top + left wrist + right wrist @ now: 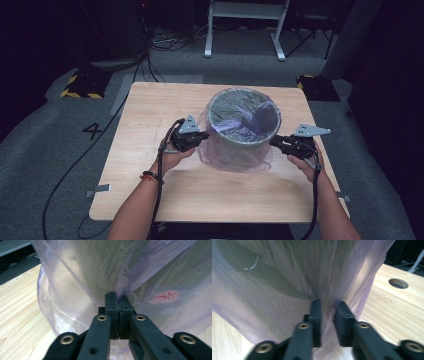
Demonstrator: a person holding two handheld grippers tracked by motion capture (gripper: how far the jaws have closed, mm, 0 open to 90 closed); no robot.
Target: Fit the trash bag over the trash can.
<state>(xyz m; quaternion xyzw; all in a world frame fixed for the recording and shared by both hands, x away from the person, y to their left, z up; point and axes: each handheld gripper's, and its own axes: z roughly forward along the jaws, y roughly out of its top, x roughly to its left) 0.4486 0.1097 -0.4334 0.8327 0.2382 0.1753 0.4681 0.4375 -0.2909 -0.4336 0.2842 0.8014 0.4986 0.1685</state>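
Note:
A grey round bin (pixel 243 125) stands on the wooden table (pixel 150 110), lined with a thin see-through purple bag (pixel 235 159) that hangs down over its outer wall. My left gripper (pixel 204 135) is at the bin's left side, shut on a fold of the bag (pixel 82 270), and its jaws (pixel 116 296) pinch the film tight. My right gripper (pixel 274 141) is at the bin's right side. Its jaws (pixel 328 303) stand a little apart with the bag's film (pixel 274 277) between them. A red print (pixel 165 296) shows on the bag.
The table has a round cable hole (pixel 398 283) near its far right. On the floor behind are black-and-yellow striped bases (pixel 80 85) (pixel 315 85), a white frame (pixel 245 25) and cables. A "4" (pixel 92 130) is marked on the floor to the left.

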